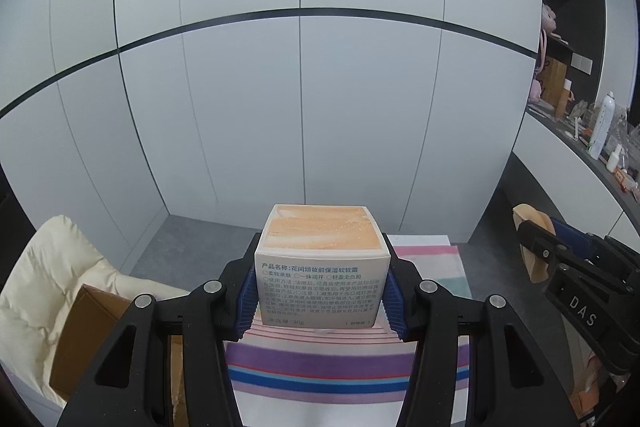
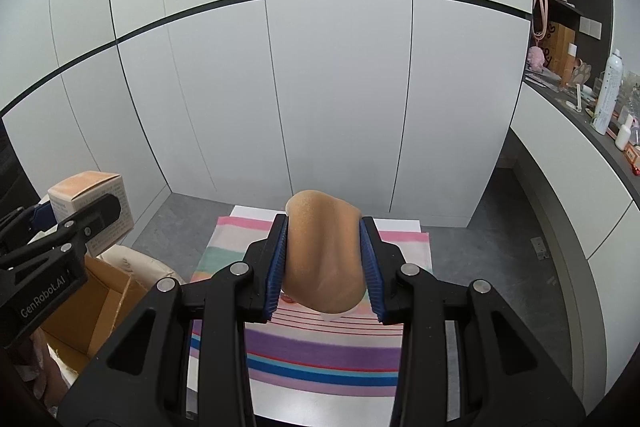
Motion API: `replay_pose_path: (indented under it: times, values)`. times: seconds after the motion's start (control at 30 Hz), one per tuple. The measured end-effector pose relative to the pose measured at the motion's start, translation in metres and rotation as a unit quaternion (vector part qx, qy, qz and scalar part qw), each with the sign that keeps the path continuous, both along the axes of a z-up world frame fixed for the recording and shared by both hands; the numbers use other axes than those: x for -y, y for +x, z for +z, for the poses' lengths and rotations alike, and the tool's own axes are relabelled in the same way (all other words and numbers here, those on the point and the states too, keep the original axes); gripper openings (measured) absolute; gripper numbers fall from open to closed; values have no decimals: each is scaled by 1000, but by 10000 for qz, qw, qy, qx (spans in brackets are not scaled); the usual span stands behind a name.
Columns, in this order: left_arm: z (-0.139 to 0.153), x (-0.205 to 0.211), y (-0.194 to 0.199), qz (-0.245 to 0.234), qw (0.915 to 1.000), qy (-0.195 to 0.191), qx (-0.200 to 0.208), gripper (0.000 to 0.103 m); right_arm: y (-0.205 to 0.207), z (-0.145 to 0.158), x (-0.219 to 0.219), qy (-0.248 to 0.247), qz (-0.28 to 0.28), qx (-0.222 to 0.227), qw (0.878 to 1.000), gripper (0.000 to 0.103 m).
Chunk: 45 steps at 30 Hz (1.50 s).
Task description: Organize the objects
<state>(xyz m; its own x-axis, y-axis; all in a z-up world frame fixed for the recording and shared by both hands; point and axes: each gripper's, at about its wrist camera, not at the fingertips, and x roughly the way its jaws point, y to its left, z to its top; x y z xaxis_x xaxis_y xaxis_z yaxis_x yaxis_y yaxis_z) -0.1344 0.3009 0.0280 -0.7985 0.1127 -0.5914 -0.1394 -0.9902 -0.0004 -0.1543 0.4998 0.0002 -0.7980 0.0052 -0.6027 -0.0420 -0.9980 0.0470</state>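
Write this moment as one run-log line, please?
left tool: shut on white cardboard box with orange top | right tool: shut on tan rounded sponge | both above striped cloth

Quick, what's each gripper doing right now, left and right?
Left gripper: closed on the small cosmetics box.
Right gripper: closed on the tan makeup sponge.

White orange-topped box (image 1: 322,267) and tan sponge (image 2: 325,259), both raised above striped cloth (image 1: 340,367).

The left gripper (image 1: 322,291) is pinching a box (image 1: 322,267) at frame centre above a striped cloth (image 1: 344,371); the right gripper (image 1: 532,239) is holding a tan pad (image 1: 534,223) at right.
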Motion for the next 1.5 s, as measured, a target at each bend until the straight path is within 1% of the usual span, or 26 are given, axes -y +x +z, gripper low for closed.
replay_pose_path:
  times: [0.17, 0.37, 0.5, 0.63, 0.83, 1.03, 1.1, 1.37, 1.5]
  values:
    - [-1, 5, 2, 25, 10000, 16, 7, 52, 4, 1, 2, 45, -4, -8, 10000, 36]
    - [-2, -1, 6, -28, 10000, -37, 23, 52, 8, -4, 0, -9, -17, 44, 10000, 36]
    - [-1, 2, 18, -62, 10000, -27, 10, 52, 17, -8, -5, -87, -112, 104, 9998, 36]
    - [0, 6, 35, -85, 9999, 98, 19, 52, 33, -11, -10, -210, -237, 178, 9993, 36]
    - [0, 12, 71, -184, 9997, 153, -4, 52, 71, -16, -13, -238, -330, 218, 9989, 36]
    - [-2, 19, 109, -209, 9997, -1, -104, 52, 112, -20, -10, -248, -349, 269, 9987, 36]
    - [-4, 24, 122, -226, 9997, 9, -90, 52, 125, -22, -7, -239, -348, 289, 9987, 36]
    - [-25, 52, 168, -269, 9992, 272, 153, 52, 188, -43, -2, -332, -347, 500, 9976, 36]
    - [-41, 63, 185, -262, 9988, 195, 368, 52, 212, -54, -3, -410, -397, 632, 9964, 36]
